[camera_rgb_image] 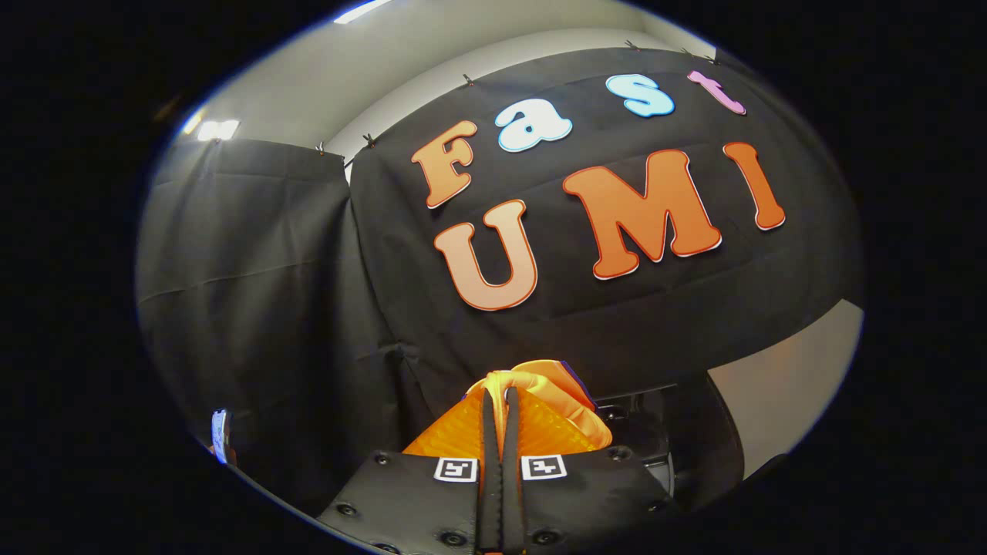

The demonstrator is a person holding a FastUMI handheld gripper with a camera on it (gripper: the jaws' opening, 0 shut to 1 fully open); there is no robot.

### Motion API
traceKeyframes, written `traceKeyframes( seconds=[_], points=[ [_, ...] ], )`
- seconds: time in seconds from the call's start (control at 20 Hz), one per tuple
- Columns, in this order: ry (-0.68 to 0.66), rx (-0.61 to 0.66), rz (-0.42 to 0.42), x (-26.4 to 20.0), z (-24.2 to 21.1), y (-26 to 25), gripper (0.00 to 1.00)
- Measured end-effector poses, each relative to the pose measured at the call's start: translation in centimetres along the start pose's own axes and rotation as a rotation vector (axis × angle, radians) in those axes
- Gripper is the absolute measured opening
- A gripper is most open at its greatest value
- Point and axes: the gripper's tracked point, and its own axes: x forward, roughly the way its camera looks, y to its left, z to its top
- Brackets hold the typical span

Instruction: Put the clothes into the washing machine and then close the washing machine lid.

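The gripper (500, 397) has its two fingers pressed nearly together on a fold of orange cloth (557, 385), which bunches up just past the fingertips and hangs to their right, held up in the air in front of the black cloth wall (270, 293). It looks light, soft and floppy, the sort of thing that will droop and swing from one pinch, so I'd judge a bunched fold near its middle the safest place to hold. How much cloth hangs below is hidden behind the fingers, and the dark rounded shape (655, 432) low to the right may be the washing machine, though it is too dim to tell.
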Motion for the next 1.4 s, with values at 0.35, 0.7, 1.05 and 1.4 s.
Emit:
traceKeyframes(
  seconds=[0.35, 0.7, 1.05, 1.4],
  points=[
    [0.053, -0.009, -0.048, 2.5, -3.5, -1.0, 0.07],
    [0.167, -0.025, -0.109, 5.9, -10.0, -2.8, 0.07],
    [0.323, 0.051, -0.184, 8.4, -20.3, -5.0, 0.07],
    [0.402, 0.022, -0.252, 11.3, -27.3, -8.6, 0.08]
  ],
)
